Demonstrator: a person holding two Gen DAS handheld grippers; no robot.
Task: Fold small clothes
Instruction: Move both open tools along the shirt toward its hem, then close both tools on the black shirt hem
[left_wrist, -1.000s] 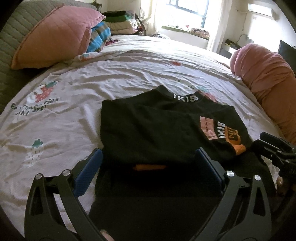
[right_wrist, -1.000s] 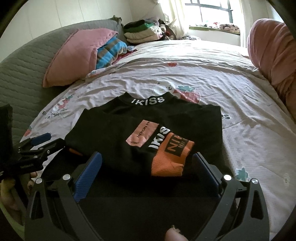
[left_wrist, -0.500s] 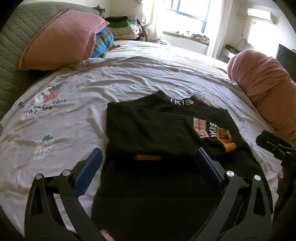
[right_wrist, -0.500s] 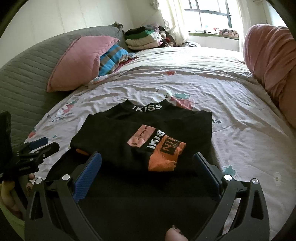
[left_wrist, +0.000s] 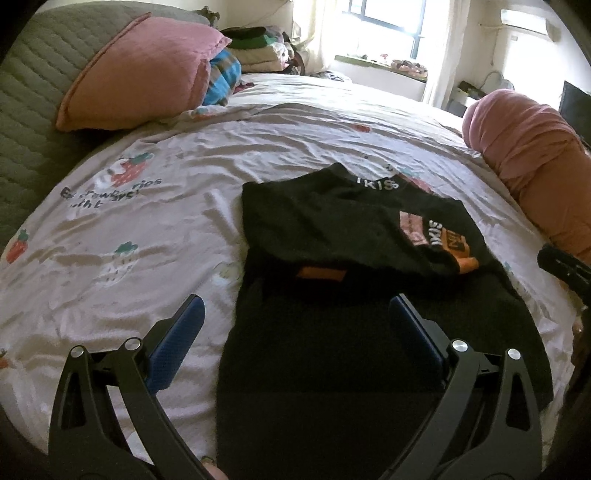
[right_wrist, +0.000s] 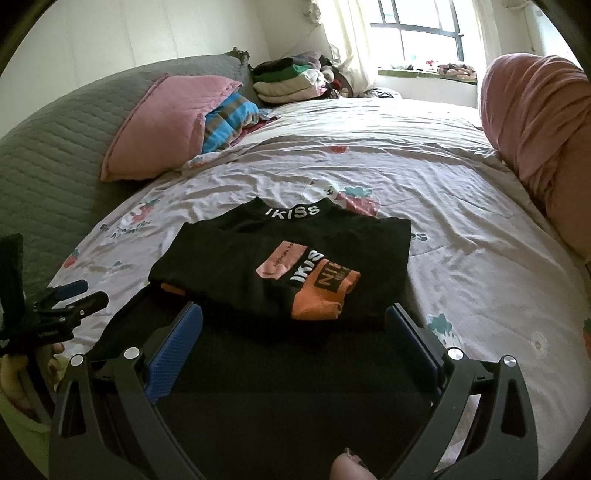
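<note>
A small black top (left_wrist: 332, 229) (right_wrist: 280, 258) with a white-lettered collar and orange cuffs lies on the bed, both sleeves folded in across its chest. Its lower hem stretches toward me. My left gripper (left_wrist: 295, 314) is open above the hem's left part. My right gripper (right_wrist: 295, 321) is open above the hem's right part, just short of the folded orange cuff (right_wrist: 317, 299). Neither holds cloth. Each gripper shows at the edge of the other's view: the right one (left_wrist: 561, 266) and the left one (right_wrist: 74, 299).
The bed sheet (left_wrist: 147, 229) is white with strawberry prints. A pink pillow (left_wrist: 147, 70) and a striped cloth (right_wrist: 229, 118) lie at the far left. A stack of folded clothes (right_wrist: 288, 77) sits behind. A pink bolster (right_wrist: 535, 129) runs along the right.
Both grippers have drawn back toward me and risen, so the top looks smaller and farther. The top itself has not moved.
</note>
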